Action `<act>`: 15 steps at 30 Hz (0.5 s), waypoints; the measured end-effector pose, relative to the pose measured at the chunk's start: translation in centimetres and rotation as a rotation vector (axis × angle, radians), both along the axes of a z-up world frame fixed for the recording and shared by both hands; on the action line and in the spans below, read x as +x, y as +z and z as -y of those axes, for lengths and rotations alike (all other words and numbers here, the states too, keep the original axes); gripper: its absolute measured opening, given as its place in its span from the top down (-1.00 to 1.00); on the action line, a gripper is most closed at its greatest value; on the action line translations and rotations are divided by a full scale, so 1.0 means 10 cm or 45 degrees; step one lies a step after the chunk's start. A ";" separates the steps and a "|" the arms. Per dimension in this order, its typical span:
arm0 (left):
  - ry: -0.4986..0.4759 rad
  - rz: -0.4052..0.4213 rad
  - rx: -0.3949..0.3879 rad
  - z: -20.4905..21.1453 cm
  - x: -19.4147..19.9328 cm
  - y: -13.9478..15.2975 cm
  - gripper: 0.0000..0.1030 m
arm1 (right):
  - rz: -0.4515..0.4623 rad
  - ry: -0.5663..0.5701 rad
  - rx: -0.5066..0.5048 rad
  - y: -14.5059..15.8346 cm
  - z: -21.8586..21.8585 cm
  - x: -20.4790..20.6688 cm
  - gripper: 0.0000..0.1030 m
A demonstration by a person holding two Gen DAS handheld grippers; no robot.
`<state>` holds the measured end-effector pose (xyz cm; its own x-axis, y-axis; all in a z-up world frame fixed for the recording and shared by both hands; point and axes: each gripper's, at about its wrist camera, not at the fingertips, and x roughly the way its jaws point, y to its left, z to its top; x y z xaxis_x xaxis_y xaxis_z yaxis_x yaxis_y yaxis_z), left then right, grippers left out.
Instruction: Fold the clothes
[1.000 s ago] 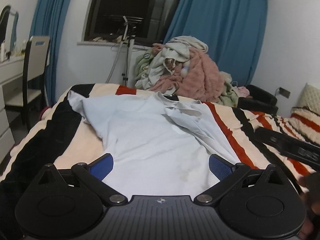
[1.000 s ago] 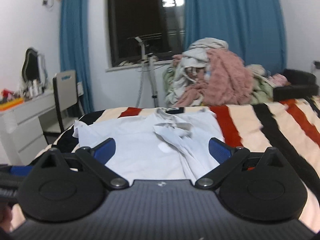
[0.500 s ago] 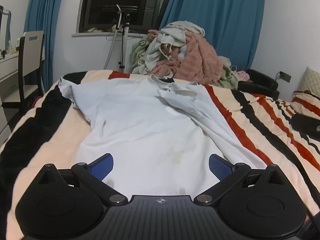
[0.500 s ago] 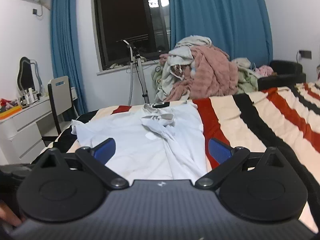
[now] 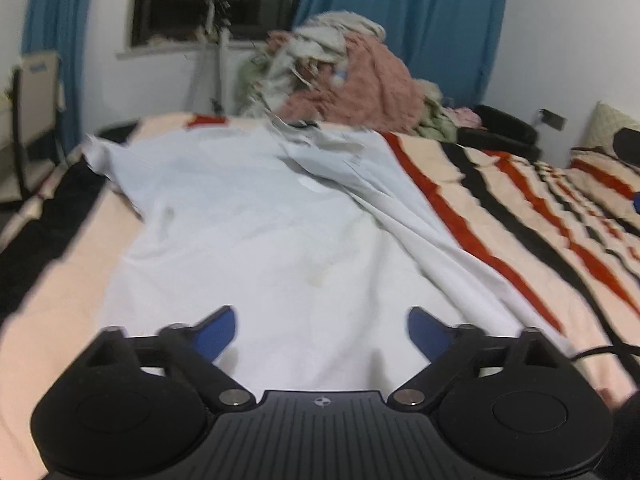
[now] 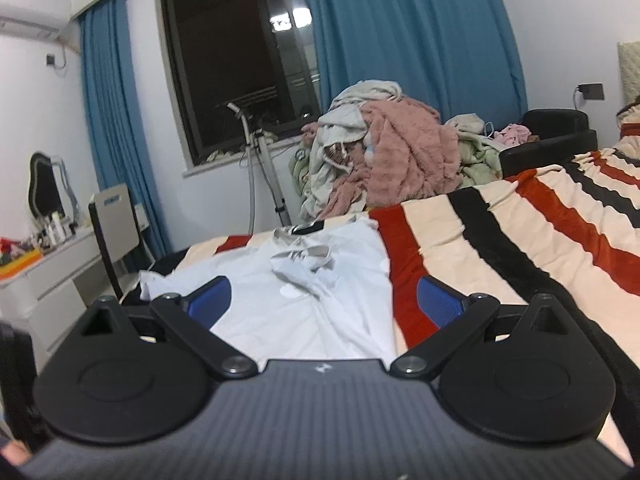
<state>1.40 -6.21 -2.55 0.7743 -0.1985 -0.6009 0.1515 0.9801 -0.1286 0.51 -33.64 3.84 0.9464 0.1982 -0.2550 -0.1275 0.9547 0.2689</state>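
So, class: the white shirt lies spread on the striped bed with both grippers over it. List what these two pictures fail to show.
- White shirt: near hem hidden by the left gripper body, left wrist view.
- Collar: motion-blurred, left wrist view.
- Shirt's lower part hidden by the right gripper, right wrist view.
- Desk items: too small, right wrist view.

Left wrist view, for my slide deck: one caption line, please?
Open left tool poised over a pale blue collared shirt spread flat on a striped blanket.
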 end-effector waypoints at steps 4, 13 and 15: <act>-0.056 -0.058 -0.051 0.15 -0.05 -0.06 -0.54 | 0.000 -0.036 0.040 0.03 0.20 -0.01 -0.96; -0.246 -0.167 -0.105 0.67 -0.13 -0.17 0.09 | -0.009 -0.138 0.174 -0.05 0.65 -0.05 -0.96; -0.318 -0.206 -0.188 0.79 -0.14 -0.17 0.38 | 0.007 -0.188 0.230 -0.06 0.83 -0.06 -0.96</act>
